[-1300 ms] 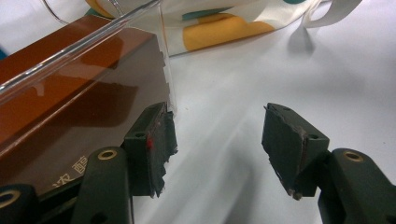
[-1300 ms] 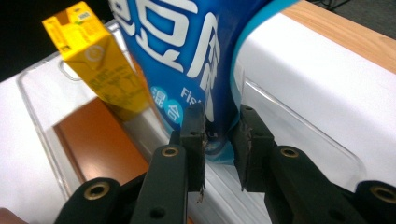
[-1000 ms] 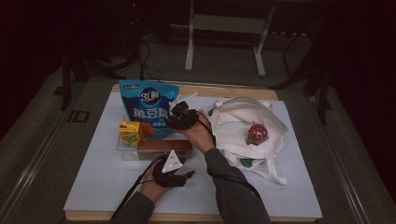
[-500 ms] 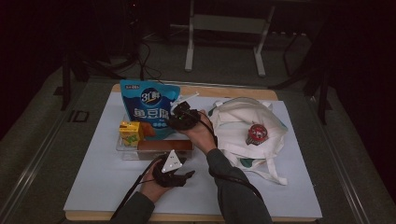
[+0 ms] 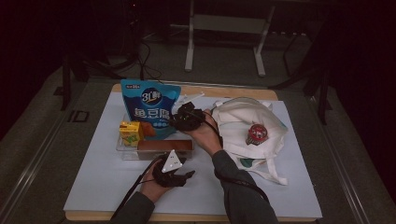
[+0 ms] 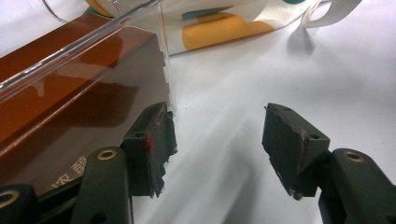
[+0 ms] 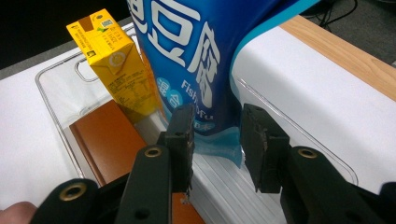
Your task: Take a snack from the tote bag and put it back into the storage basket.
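A blue snack bag (image 5: 149, 105) stands in a clear tray (image 5: 122, 151) beside a yellow drink carton (image 5: 130, 133) and a flat brown box (image 5: 163, 145). My right gripper (image 5: 180, 120) reaches the bag from the right. In the right gripper view the bag's (image 7: 201, 56) lower corner sits between the jaws of this gripper (image 7: 217, 140), which have just been opening and no longer pinch it. The carton (image 7: 114, 65) and brown box (image 7: 107, 140) lie behind it. My left gripper (image 5: 187, 176) rests open on the white mat, its left pad (image 6: 154, 144) beside the tray wall (image 6: 93, 42).
A white tote bag (image 5: 243, 126) with a red round item (image 5: 256, 134) on it lies to the right of the tray; its printed cloth (image 6: 219, 23) shows beyond the left gripper. The wooden table edge (image 7: 345, 60) runs behind the white mat (image 5: 93, 186).
The right gripper has shifted slightly at the bag's base. The left hand and the things in the tray have stayed in place.
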Tool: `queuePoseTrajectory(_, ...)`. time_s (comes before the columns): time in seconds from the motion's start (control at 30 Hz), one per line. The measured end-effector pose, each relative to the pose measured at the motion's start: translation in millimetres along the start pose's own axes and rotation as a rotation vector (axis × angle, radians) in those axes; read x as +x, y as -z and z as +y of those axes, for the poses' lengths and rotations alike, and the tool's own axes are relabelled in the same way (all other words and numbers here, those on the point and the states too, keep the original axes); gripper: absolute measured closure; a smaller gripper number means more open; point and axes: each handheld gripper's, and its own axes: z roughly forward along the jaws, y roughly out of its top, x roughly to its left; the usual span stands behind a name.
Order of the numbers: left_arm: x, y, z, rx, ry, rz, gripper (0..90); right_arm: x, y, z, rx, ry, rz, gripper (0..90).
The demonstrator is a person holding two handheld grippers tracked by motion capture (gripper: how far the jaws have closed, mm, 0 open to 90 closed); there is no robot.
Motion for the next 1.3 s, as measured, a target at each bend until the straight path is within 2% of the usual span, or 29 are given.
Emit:
queuePoseTrajectory(0.47,0.0,0.0,0.1,0.002,-0.001,0.001,41.2,2.6,12.2,0.0,-0.003,0.027,-0.013,64.2)
queuePoseTrajectory(0.73,-0.1,-0.1,0.0,-0.001,0.003,-0.002,41.2,1.8,21.5,-0.6,0.013,0.056,-0.029,64.3)
queuePoseTrajectory(1.3,0.5,0.0,0.0,-0.001,0.003,-0.002,41.1,0.8,40.4,-10.5,0.042,0.084,-0.053,64.1)
